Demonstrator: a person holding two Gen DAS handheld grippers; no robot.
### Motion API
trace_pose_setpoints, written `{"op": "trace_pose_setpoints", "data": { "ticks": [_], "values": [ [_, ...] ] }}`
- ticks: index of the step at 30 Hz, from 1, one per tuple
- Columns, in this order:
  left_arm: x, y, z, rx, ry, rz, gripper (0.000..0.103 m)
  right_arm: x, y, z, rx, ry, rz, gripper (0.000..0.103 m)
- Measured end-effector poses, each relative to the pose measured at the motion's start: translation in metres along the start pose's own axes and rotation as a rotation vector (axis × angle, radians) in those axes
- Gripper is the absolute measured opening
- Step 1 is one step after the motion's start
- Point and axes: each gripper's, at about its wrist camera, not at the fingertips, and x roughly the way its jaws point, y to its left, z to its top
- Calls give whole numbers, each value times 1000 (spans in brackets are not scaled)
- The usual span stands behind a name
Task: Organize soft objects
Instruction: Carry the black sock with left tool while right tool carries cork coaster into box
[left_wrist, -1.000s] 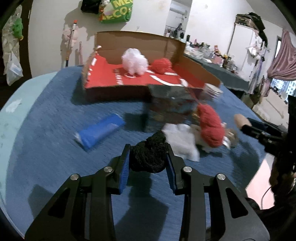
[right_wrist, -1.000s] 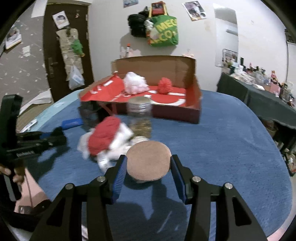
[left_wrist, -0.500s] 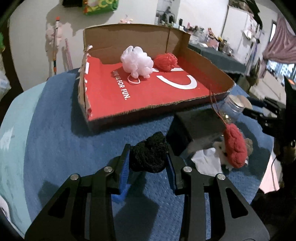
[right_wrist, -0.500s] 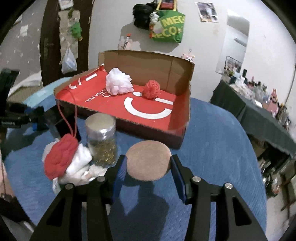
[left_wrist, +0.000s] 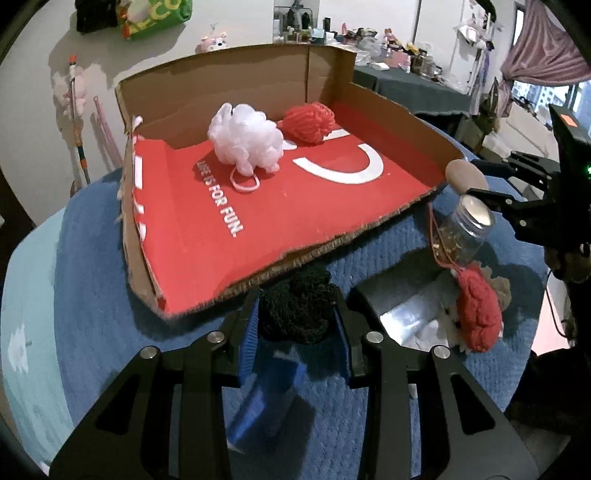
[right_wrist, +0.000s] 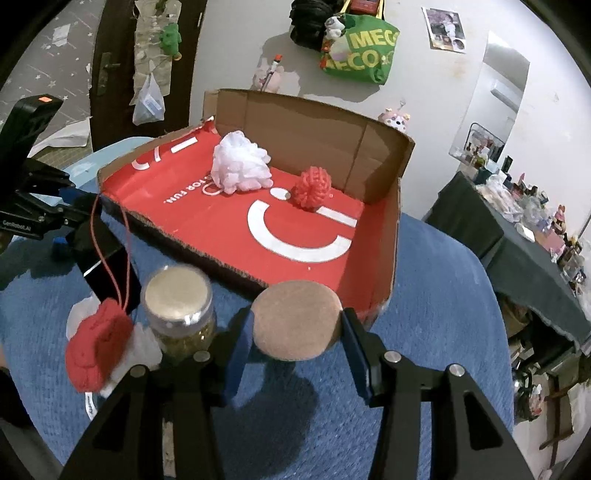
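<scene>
Both grippers have moved closer to the cardboard box (left_wrist: 325, 74) than a second ago. Left gripper (left_wrist: 297, 321) pinches a black mesh pouf (left_wrist: 295, 310) above the blue tablecloth (left_wrist: 92, 295), just short of the box's torn front edge. Right gripper (right_wrist: 295, 332) clamps a round tan sponge (right_wrist: 295, 319) near the box's right front corner. Inside the box lie a white mesh pouf (right_wrist: 240, 166) and a red knitted ball (right_wrist: 312, 186). Beside the right gripper stand a glass jar (right_wrist: 179, 310) and a red knitted piece (right_wrist: 98, 349).

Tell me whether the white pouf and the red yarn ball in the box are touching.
Apart. The right wrist view shows red box floor between the white pouf and the red yarn ball.
</scene>
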Motion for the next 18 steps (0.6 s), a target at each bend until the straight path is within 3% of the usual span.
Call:
{"op": "trace_pose_setpoints", "data": {
  "ticks": [8,18],
  "values": [
    [8,1,30,45,7,-42,33,11,-3,22,-23,9,47,51],
    [39,-13,68,106,71,-123,33,52,-11,58,5,77,205,51]
  ]
}}
